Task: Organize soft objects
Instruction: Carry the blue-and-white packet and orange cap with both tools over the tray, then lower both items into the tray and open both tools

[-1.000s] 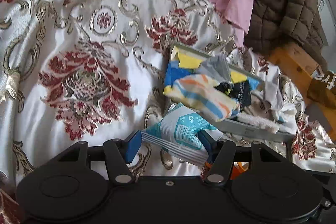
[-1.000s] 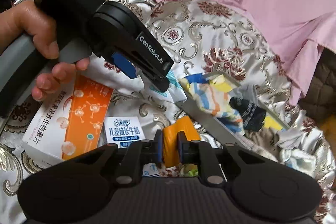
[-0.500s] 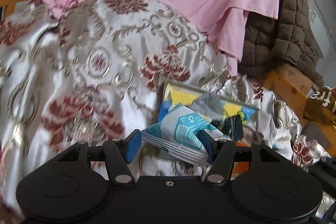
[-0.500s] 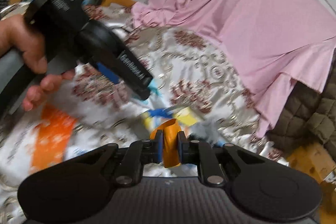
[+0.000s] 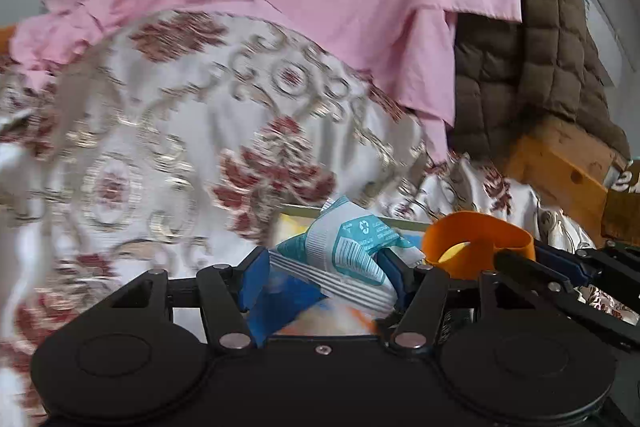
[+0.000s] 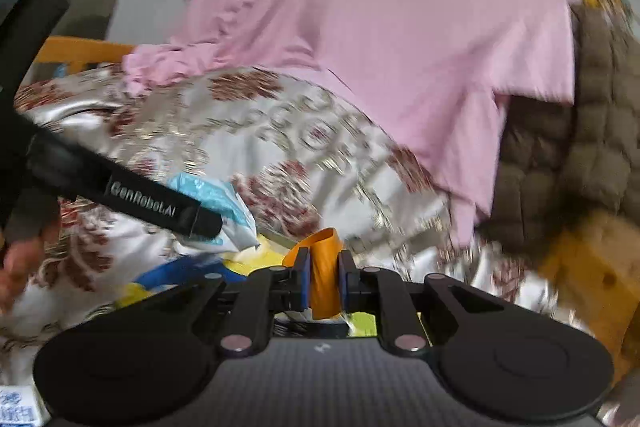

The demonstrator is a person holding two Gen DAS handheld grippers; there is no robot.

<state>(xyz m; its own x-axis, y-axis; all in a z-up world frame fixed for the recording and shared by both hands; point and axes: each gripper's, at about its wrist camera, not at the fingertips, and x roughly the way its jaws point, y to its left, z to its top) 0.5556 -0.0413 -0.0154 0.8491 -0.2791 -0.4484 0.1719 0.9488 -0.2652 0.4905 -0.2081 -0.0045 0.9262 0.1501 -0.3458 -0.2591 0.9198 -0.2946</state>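
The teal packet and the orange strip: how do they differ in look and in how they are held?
The teal packet is crumpled, printed and bulky, so the left gripper holds it with jaws spread. The orange strip is plain, thin and curled into a loop, so the right gripper is almost fully closed on it. Both are gripped above the patterned bedspread.

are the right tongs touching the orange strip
Touching: in the right wrist view the right tongs have both pads pressed on the orange strip.

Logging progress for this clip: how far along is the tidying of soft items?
Midway. Colourful cloth items already lie in the tray below. In hand: left gripper clamps a teal-white packet, right gripper pinches an orange band. Neither is placed yet.
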